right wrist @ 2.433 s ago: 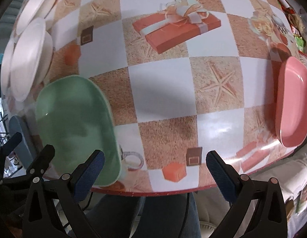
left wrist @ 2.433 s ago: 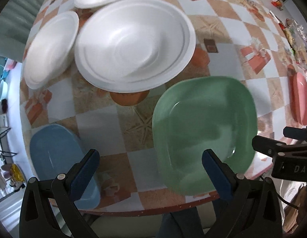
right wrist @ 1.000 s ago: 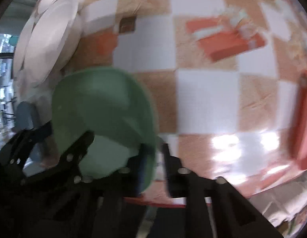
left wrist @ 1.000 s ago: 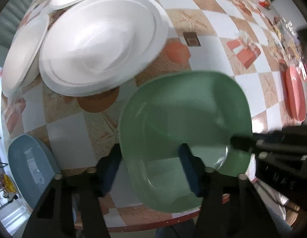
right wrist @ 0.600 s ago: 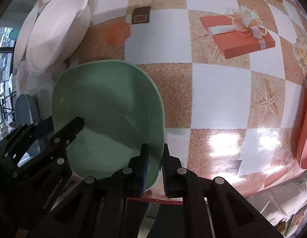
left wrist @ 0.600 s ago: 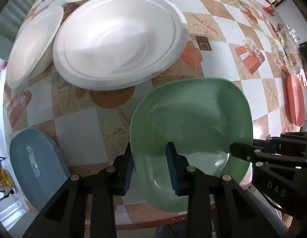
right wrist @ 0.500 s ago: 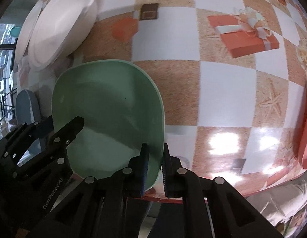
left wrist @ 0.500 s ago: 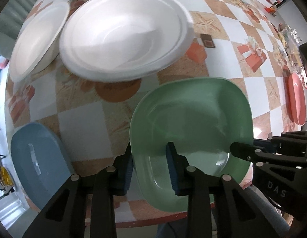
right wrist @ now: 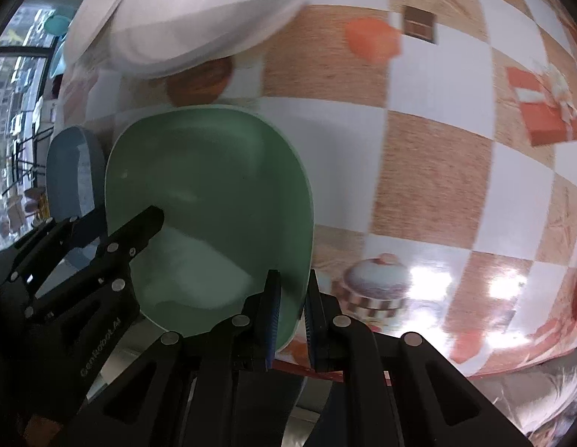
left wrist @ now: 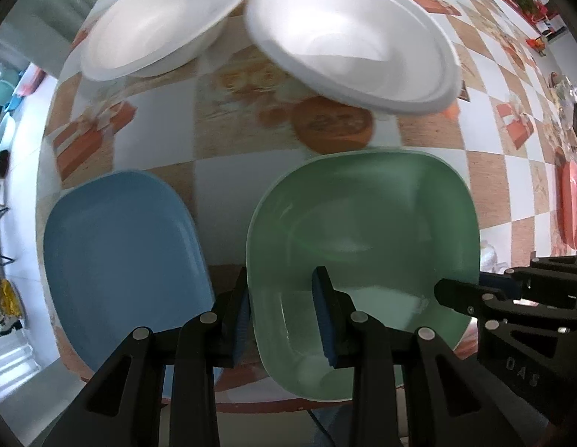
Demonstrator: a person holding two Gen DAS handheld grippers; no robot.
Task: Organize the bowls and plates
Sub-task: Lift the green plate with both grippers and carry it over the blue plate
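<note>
Checkered table (left wrist: 232, 171) is carrying two white bowls (left wrist: 348, 37), with a blue plate (left wrist: 117, 253) sitting beside the green plate (left wrist: 362, 231), which both the left gripper (left wrist: 284, 314) and right gripper (right wrist: 292, 309) are clamping by opposite rims.

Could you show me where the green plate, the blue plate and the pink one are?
green plate (left wrist: 362, 223): left wrist view, middle of its inside.
blue plate (left wrist: 117, 246): left wrist view, its flat middle.
pink plate (left wrist: 571, 205): left wrist view, the strip showing at the right edge.
</note>
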